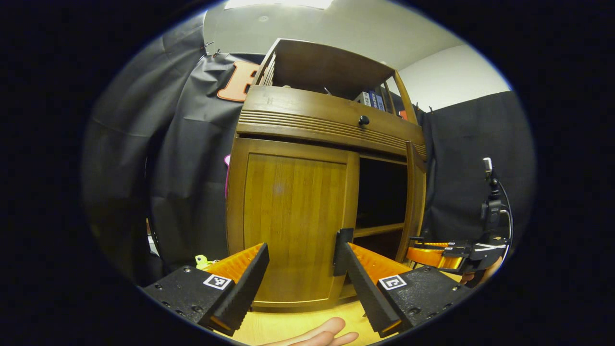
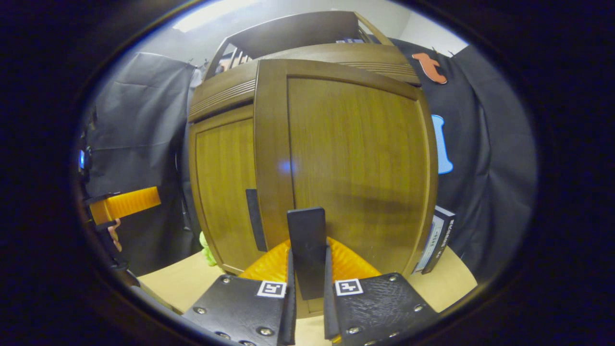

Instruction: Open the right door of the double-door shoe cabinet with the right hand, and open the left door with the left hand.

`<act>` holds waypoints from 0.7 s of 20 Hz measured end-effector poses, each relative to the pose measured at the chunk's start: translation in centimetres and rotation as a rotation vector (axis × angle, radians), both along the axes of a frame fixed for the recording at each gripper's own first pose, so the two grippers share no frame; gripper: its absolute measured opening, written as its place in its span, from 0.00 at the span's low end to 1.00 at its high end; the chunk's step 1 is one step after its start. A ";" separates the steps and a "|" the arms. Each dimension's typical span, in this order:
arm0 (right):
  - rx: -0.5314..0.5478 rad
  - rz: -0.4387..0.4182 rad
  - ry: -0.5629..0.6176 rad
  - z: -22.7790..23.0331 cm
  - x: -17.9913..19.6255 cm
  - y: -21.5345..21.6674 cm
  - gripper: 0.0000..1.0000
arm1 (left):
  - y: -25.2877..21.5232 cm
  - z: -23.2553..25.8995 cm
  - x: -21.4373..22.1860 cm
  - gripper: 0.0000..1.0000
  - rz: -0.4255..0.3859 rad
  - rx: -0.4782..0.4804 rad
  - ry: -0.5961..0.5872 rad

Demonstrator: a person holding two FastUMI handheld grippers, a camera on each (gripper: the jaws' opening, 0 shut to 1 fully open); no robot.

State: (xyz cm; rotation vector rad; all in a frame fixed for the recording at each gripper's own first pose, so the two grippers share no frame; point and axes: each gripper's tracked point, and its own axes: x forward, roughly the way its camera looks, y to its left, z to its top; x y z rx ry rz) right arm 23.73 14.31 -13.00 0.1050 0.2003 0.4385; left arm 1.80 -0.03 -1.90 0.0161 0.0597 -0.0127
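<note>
item: brown wooden double-door shoe cabinet (image 1: 307,144), standing on a pale wooden floor (image 1: 293,324).
right door (image 2: 355,168): swung open; its flat black upright handle (image 2: 307,245) is pinched between the fingers of the right gripper (image 2: 307,293).
left door (image 1: 293,216): closed. its flat black handle (image 1: 343,250) runs vertically along the inner edge.
left gripper (image 1: 300,269): fingers spread wide, touching nothing. the handle lies just ahead and right of centre, beside the right finger; the left hand is the nearer, and should likely shift right to straddle it.
</note>
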 end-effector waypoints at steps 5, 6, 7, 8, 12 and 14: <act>0.009 -0.016 -0.003 0.3 -0.2 -0.2 0.23 | -0.6 -0.3 0.1 0.95 -0.004 0.028 0.006; 0.002 -0.024 -0.004 0.5 -0.2 -0.3 0.23 | -0.8 -0.4 0.1 0.95 -0.008 0.028 0.009; -0.003 -0.030 -0.007 0.6 -0.3 -0.3 0.23 | -1.0 -0.4 0.1 0.92 -0.014 0.028 0.011; -0.007 -0.036 -0.007 0.7 -0.3 -0.4 0.23 | -1.1 -0.4 0.1 0.95 -0.020 0.030 0.012; -0.015 -0.072 -0.012 1.6 -1.4 -1.4 0.22 | -1.3 -0.4 0.0 0.92 -0.027 0.031 0.012; -0.036 -0.088 -0.017 1.6 -1.7 -2.0 0.22 | -1.3 -0.3 -0.1 0.92 -0.029 0.032 0.012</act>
